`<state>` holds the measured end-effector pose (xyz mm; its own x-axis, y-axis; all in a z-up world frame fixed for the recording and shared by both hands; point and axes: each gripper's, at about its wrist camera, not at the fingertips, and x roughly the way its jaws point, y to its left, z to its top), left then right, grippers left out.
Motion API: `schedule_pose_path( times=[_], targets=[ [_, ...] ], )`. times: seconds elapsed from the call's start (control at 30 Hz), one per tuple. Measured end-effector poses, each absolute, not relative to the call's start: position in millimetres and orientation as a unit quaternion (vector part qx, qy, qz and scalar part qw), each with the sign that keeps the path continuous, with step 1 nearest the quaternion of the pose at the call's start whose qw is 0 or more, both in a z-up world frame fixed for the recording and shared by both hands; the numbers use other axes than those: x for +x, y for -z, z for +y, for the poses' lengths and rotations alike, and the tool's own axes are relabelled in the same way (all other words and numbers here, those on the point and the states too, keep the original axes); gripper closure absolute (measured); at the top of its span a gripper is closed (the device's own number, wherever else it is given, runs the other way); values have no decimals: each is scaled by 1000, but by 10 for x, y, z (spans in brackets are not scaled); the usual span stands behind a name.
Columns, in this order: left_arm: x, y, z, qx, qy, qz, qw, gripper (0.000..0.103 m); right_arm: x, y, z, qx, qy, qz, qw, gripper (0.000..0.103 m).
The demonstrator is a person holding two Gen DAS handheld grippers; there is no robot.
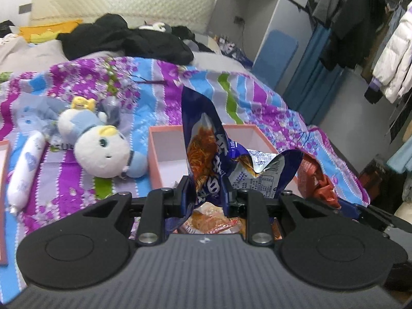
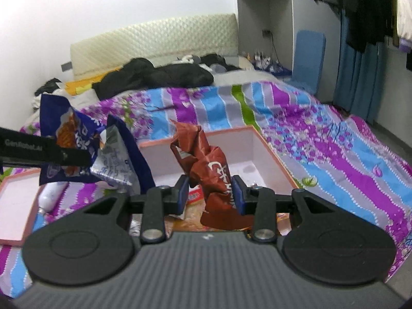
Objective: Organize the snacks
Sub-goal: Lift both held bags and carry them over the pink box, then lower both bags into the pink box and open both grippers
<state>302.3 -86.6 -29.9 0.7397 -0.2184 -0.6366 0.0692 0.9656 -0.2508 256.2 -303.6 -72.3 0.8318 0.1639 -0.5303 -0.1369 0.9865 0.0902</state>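
My left gripper (image 1: 206, 195) is shut on a blue snack bag (image 1: 206, 152), held upright above the bed in front of a pink open box (image 1: 164, 154). The same blue bag (image 2: 77, 152) shows at left in the right wrist view. My right gripper (image 2: 209, 195) is shut on a crumpled red-brown snack bag (image 2: 208, 170), held up before the pink box (image 2: 267, 154). The red bag (image 1: 316, 180) shows at right in the left wrist view. More snack packets (image 1: 213, 221) lie under the grippers. A white sausage stick (image 1: 25, 172) lies on the quilt.
A plush toy (image 1: 97, 141) lies left of the box on the striped floral quilt (image 1: 154, 82). A pink box lid (image 2: 15, 206) lies at left. Black clothes (image 1: 123, 38) are piled near the headboard. A clothes rack (image 1: 373, 25) stands at right.
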Motion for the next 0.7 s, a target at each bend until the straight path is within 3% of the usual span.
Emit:
schedule_pose_path(
  times=[0.3, 0.6, 0.7],
  targets=[
    [3747, 814, -1054, -93, 94, 398, 908, 74, 3115, 1234, -3094, 35, -74, 332, 940, 63],
    [3948, 1120, -1017, -92, 96, 419, 898, 73, 3321, 1491, -3105, 42, -56, 368, 927, 60],
    [3872, 1052, -999, -85, 96, 414, 901, 55, 3284, 1466, -3122, 52, -48, 367, 927, 44]
  ],
)
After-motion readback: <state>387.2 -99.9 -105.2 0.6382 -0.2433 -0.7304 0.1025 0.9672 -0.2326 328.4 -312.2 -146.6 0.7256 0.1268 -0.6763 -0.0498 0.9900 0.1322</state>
